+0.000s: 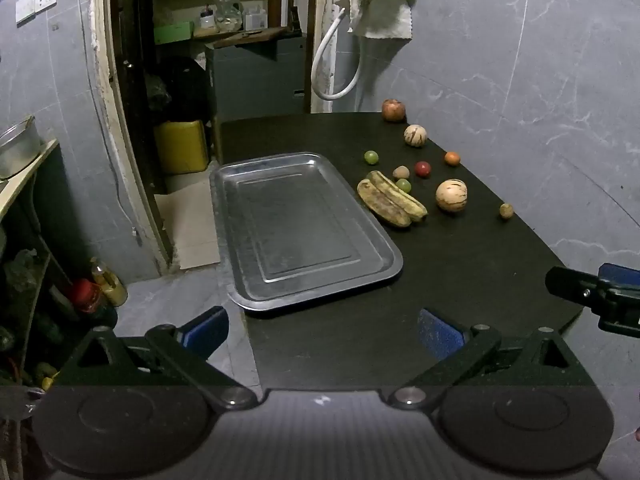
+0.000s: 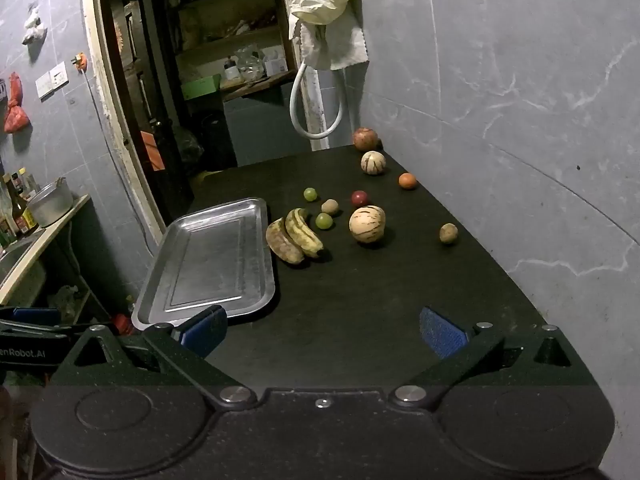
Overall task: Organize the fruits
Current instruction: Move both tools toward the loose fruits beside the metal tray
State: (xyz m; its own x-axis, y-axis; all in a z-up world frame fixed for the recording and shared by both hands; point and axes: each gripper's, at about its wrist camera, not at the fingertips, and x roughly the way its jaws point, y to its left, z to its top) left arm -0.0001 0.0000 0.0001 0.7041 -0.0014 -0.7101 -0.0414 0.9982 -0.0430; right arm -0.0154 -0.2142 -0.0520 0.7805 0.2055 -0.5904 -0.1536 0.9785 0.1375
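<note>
An empty steel tray (image 1: 304, 280) (image 2: 256, 280) lies on the left of a black table (image 1: 460, 280) (image 2: 360, 300). To its right lie two spotted bananas (image 1: 390, 200) (image 2: 296, 236), two striped melons (image 1: 451, 195) (image 2: 367, 224), green fruits (image 1: 371, 157) (image 2: 323, 221), a red fruit (image 1: 422, 168) (image 2: 359, 197), an orange one (image 1: 452, 158) (image 2: 407, 180), brown ones (image 1: 506, 211) (image 2: 448, 233) and a pomegranate (image 1: 393, 110) (image 2: 365, 139). My left gripper (image 1: 320, 328) is open and empty over the near table edge. My right gripper (image 2: 324, 328) is open and empty, short of the fruit.
A grey marble wall runs along the table's right and far sides. A doorway with shelves and a yellow canister (image 1: 182, 146) is behind the table. A counter with a metal pot (image 2: 50, 204) and bottles stands at left. Cloth and a hose (image 2: 316, 96) hang by the door.
</note>
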